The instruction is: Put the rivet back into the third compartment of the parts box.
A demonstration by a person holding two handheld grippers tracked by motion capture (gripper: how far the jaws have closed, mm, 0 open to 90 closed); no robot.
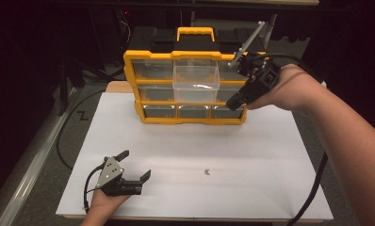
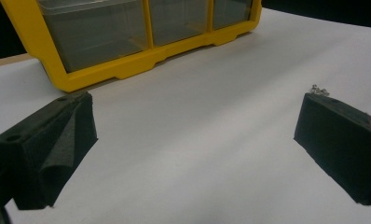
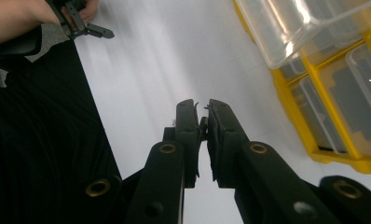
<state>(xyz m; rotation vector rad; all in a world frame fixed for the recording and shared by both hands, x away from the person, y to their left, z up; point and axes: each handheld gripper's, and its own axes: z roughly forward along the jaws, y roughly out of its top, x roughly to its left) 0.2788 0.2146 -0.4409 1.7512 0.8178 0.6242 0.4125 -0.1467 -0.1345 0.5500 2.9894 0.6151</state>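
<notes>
Right gripper (image 1: 236, 101) hovers beside the pulled-out clear drawer (image 1: 196, 83) of the yellow organizer (image 1: 185, 117), jaws pinching something tiny, while left gripper (image 1: 136, 165) rests wide open, small screw (image 1: 207, 172) unsorted on table.

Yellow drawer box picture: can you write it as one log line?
organizer: middle clear drawer pulled out | right gripper: nearly shut, raised beside it | left gripper: open, low | small metal bit: on table

Left gripper (image 1: 137, 165) rests low, jaws spread wide; right gripper (image 1: 233, 104) raised, jaws nearly closed.

White table top (image 1: 251, 141); black cable (image 1: 65, 136) on grey floor (image 1: 35, 155).
</notes>
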